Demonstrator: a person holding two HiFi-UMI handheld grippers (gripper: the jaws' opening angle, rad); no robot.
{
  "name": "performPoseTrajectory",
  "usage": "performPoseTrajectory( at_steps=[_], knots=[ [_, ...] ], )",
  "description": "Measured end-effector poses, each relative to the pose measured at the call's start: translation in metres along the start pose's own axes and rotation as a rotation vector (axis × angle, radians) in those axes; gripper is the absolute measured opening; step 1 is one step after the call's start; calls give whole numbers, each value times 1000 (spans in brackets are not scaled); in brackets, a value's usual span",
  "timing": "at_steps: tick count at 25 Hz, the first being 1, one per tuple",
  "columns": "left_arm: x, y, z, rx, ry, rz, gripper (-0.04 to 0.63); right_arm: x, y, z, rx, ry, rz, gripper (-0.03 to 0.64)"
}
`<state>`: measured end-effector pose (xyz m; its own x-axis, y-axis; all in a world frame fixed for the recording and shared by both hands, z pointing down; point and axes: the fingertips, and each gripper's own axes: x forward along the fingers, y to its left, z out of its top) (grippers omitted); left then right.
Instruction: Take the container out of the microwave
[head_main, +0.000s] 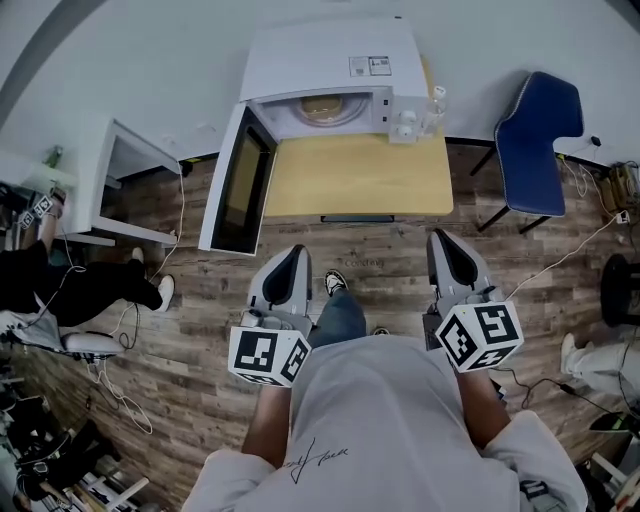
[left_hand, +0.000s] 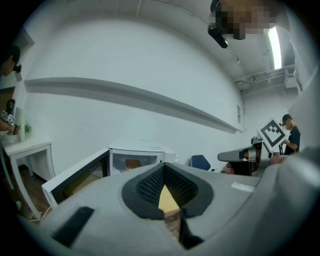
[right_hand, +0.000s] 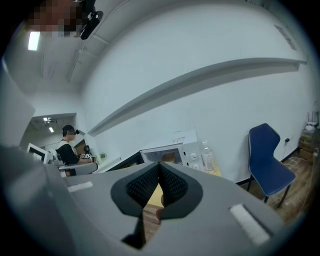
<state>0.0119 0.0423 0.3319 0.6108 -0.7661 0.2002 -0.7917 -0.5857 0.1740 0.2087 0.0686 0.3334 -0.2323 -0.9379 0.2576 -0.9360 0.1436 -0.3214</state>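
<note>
head view, microwave (head_main: 330, 62) open, container (head_main: 323, 108) inside

Left tool (left_hand: 164, 166), jaws together and empty, faces the open microwave (left_hand: 145, 152) holding a brown container (left_hand: 132, 163).

A wood-topped counter (head_main: 355, 178) stands at the upper middle of the head view, against the white wall (head_main: 150, 60). A clear plastic bottle (head_main: 435, 108) stands upright at the counter's back right corner. To the right, apart from the counter, is a blue chair (head_main: 538, 130). At the upper left is a white desk (head_main: 140, 145). The floor (head_main: 200, 300) is wood plank, with white cables (head_main: 125, 400) trailing over it at lower left. A person in black (head_main: 70, 285) sits at the left edge.
</note>
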Motion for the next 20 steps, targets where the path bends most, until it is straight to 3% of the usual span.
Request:
performPoseTrajectory(
  at_steps=[4, 20],
  knots=[
    [16, 25, 6, 2, 17, -18, 2, 37, 12, 9, 34, 8, 20, 12],
    [70, 99, 14, -51, 48, -112, -5, 135, 48, 28, -78, 18, -54, -2]
  ],
)
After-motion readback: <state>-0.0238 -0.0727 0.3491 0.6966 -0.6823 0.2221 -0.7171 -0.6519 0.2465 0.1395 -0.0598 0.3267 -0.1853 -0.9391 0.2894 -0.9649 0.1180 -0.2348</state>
